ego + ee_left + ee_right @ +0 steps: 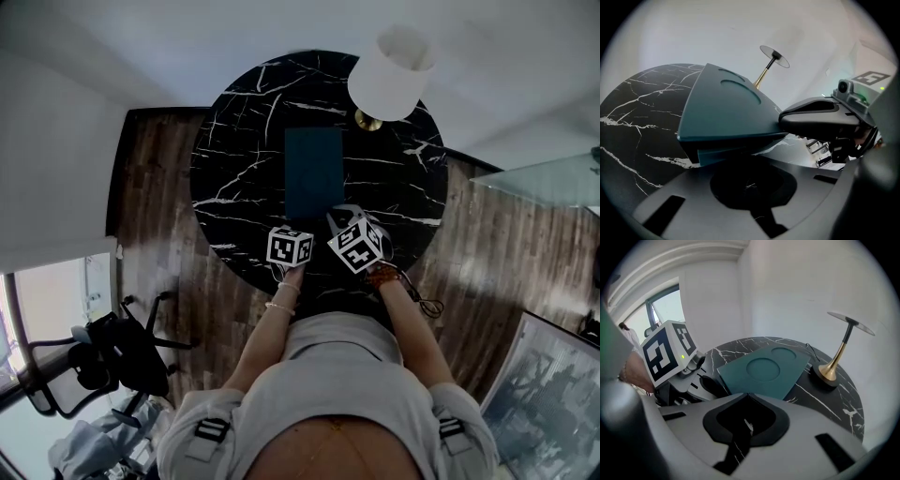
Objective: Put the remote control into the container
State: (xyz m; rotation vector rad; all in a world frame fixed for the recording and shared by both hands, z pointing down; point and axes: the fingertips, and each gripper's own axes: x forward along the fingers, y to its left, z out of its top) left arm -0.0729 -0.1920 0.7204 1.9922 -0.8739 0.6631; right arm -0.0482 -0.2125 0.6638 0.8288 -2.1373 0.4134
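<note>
The container is a flat teal box (313, 172) with two round hollows in its lid, lying in the middle of a round black marble table (234, 141). No remote control shows in any view. Both grippers hover at the box's near end. My left gripper (292, 228) (754, 157) has its jaws shut and empty, their tip just under the box's near corner (726, 117). My right gripper (343, 216) (747, 395) is shut too, with nothing in it, pointing at the box (764, 371). Each gripper shows in the other's view: the right gripper (820, 117), the left gripper (710, 385).
A lamp with a white shade (392, 70) and a brass stem (834, 366) stands at the table's far right. Round the table is wood floor. A black chair (103, 356) is at the lower left, a framed picture (548, 403) at the lower right.
</note>
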